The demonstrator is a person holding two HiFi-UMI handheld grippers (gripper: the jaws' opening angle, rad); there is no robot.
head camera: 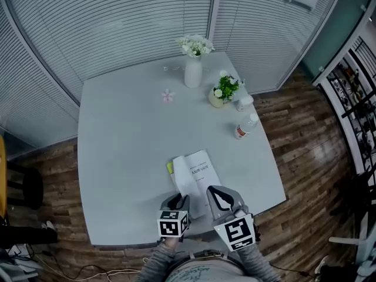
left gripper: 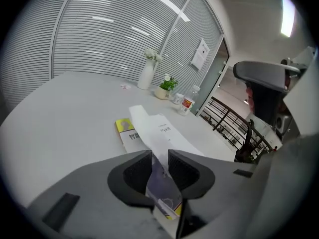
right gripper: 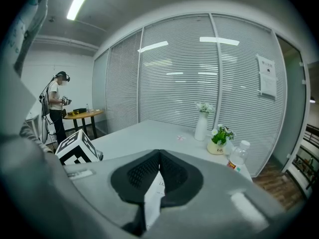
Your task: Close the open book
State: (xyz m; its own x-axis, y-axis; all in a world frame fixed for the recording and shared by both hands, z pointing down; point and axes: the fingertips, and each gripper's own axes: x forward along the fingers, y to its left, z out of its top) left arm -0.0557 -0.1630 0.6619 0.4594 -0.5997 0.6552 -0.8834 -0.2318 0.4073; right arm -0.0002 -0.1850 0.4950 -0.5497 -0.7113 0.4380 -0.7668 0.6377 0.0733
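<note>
Open paperback book (head camera: 197,175) sits bottom center of the head view, by the table's (head camera: 129,157) near edge. Left gripper (left gripper: 159,166) is clamped on the floppy cover (left gripper: 162,185), and right gripper (right gripper: 159,171) pinches 1 thin page (right gripper: 153,200). It looks light, bendy and easy to crease, so I'd hold the outer edges.

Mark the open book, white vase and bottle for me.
open book (head camera: 198,172): head view, white title page.
white vase (head camera: 193,74): head view, middle of body.
bottle (head camera: 247,125): head view, clear middle section.
</note>
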